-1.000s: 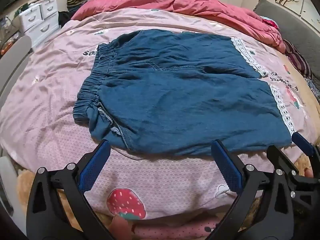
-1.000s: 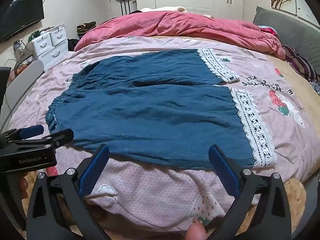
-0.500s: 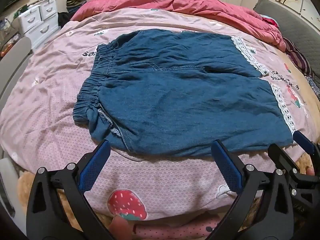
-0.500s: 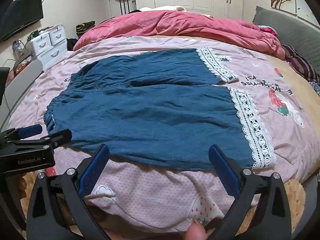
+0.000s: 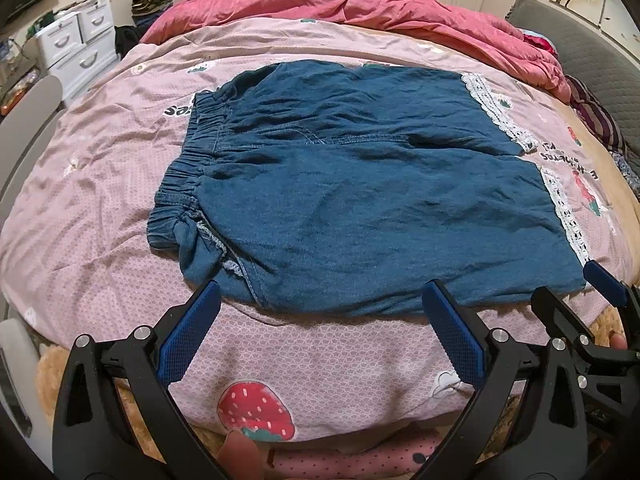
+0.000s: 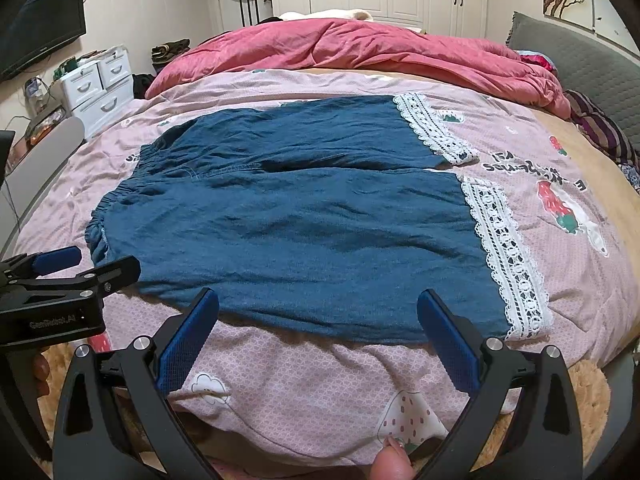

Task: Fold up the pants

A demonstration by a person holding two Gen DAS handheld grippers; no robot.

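Only bedspread (image 6: 532,168) lettering shows, upside down, beside pants (image 6: 304,216).

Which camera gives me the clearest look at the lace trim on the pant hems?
The right wrist view: both strips of lace trim lie close and wide, with the openwork pattern readable. In the left wrist view the lace trim sits far right, squeezed thin by the lens; the near strip ends by the right gripper.
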